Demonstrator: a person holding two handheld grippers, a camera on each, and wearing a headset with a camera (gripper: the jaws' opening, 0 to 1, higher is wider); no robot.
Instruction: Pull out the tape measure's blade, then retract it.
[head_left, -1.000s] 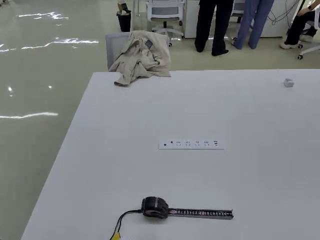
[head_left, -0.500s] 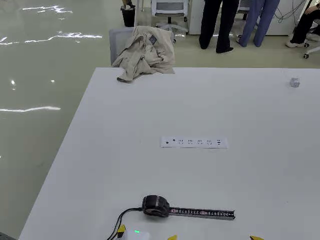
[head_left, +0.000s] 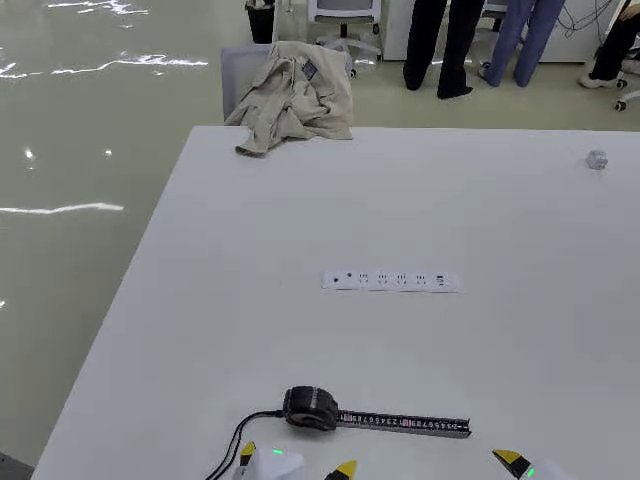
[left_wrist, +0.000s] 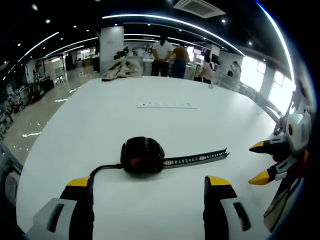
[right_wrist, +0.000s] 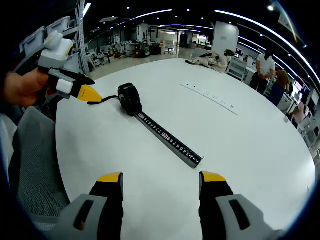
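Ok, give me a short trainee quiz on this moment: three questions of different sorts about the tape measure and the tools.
1. True or false: the tape measure has its blade fully wound in.
2. Which thing lies further up the table, beyond the tape measure? A) a keyboard B) a power strip C) a hammer
3. Fill in: the left tool and the right tool both have their jaws ___, holding nothing.

Key:
1. False. The blade lies drawn out flat on the table.
2. B.
3. Open.
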